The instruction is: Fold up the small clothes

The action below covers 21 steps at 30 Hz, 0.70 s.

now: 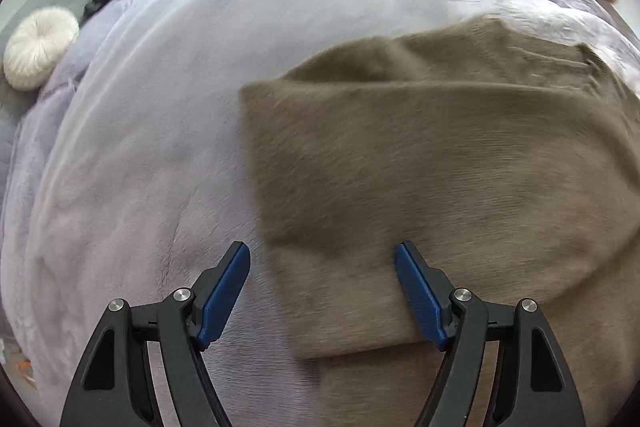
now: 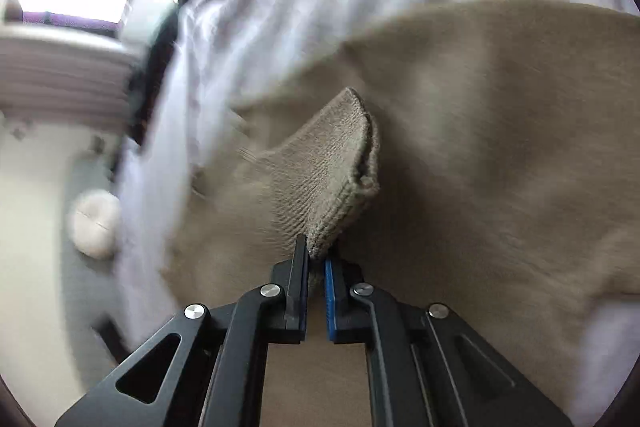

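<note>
Partly folded already, the taupe knit sweater (image 1: pixel 460 163) lies across the centre and right of the left wrist view on a lavender bed blanket (image 1: pixel 140 147), one flap doubled over. The right claw (image 2: pixel 316 263) pinches its ribbed cuff (image 2: pixel 332 183), lifted; the left claw (image 1: pixel 322 291) hovers wide apart, empty. I judge further folds remain.

The left gripper (image 1: pixel 322 301) points forward and downward, its jaws spread wide apart with nothing between them. The right gripper (image 2: pixel 316 269) points forward, its jaws closed on a ribbed fabric edge (image 2: pixel 332 227).
</note>
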Each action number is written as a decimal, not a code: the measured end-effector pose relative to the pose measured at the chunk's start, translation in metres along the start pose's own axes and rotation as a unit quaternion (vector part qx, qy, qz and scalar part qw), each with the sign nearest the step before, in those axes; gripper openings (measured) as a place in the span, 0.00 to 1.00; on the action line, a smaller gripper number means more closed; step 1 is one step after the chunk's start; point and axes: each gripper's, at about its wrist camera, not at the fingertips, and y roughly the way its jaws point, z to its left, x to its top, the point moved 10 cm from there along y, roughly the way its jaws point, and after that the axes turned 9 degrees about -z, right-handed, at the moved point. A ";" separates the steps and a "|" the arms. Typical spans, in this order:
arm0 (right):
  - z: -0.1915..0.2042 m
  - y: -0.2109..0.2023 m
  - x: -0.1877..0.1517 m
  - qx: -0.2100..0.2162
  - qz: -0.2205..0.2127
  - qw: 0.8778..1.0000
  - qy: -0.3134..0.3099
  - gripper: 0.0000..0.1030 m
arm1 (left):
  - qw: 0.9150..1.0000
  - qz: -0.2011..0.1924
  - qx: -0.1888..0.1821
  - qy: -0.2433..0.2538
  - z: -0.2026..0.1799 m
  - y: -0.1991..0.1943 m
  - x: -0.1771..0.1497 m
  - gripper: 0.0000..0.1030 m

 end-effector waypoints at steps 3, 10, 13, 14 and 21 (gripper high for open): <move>-0.014 -0.004 0.001 0.046 -0.001 0.996 0.073 0.12 | 0.999 0.010 -0.018 -0.044 0.017 -0.007 0.002 0.74; 0.004 -0.008 0.007 0.070 -0.003 0.996 0.048 0.45 | 0.985 0.078 -0.108 -0.113 0.020 0.014 -0.008 0.71; 0.009 0.001 0.013 0.063 0.008 0.996 0.063 0.16 | 0.984 0.065 -0.133 -0.097 0.014 0.006 0.000 0.09; 0.010 -0.001 0.012 0.059 0.010 0.996 0.062 0.07 | 0.986 0.056 -0.129 -0.085 0.014 0.001 0.004 0.09; -0.006 0.003 -0.005 0.013 0.003 0.999 0.047 0.07 | 0.989 0.041 -0.116 -0.086 0.030 0.011 -0.001 0.10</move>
